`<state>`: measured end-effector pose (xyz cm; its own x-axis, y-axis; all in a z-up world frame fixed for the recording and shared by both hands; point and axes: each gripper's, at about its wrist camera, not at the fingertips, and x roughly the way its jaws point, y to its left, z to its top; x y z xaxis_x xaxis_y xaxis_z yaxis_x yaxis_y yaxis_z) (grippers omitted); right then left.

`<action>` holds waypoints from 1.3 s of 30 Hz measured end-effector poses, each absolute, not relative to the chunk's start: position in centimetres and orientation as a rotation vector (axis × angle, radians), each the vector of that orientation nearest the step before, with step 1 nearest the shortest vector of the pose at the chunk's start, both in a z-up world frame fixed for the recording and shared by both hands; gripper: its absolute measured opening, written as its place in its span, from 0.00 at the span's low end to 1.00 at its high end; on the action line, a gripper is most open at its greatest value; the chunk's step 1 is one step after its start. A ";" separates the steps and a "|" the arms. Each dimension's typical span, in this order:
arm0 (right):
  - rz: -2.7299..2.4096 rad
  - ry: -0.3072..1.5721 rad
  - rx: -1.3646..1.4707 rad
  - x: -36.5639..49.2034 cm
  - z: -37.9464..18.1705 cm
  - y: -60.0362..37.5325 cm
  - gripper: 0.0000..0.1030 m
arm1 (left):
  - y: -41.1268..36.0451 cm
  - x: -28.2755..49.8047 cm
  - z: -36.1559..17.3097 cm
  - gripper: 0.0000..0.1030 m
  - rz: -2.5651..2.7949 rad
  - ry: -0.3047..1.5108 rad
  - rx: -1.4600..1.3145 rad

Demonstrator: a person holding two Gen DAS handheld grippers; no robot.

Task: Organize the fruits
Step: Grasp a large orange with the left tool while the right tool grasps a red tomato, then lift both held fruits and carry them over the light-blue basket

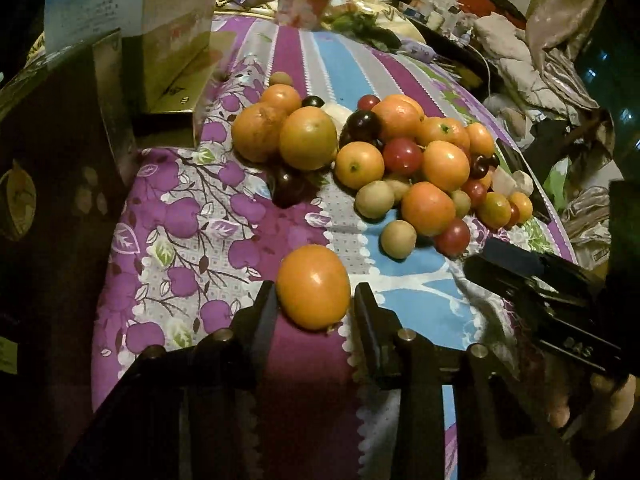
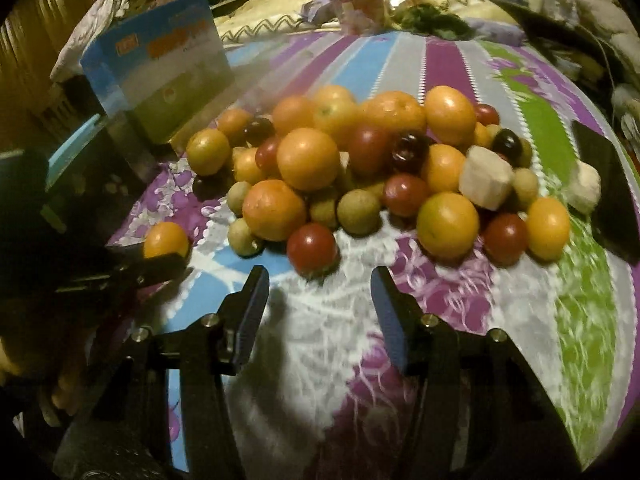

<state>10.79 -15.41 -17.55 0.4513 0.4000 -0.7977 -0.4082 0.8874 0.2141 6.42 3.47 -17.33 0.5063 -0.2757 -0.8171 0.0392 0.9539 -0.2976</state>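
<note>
My left gripper (image 1: 314, 300) clenches an orange (image 1: 313, 286) apart from the fruit heap (image 2: 360, 168) mid-bedspread (image 2: 320, 360); my right gripper (image 2: 320, 280) gapes empty.

Looking forward and steeply down along each gripper's fingers, close over the bedspread (image 1: 192, 216); sharing the fruit pile (image 2: 360, 168) just ahead.

Right-wrist view is blurred; fruit pile (image 2: 360, 168) hides lower fruits.

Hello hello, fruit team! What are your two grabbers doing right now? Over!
Left gripper closed on an orange, apart from the pile. Right gripper open, empty, facing a red fruit at the fruit pile. Nothing in the way.
</note>
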 end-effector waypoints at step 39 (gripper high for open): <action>0.154 0.667 0.006 6.2 -2.1 -17.4 0.26 | 3.2 3.4 0.0 0.36 -0.077 0.664 -0.123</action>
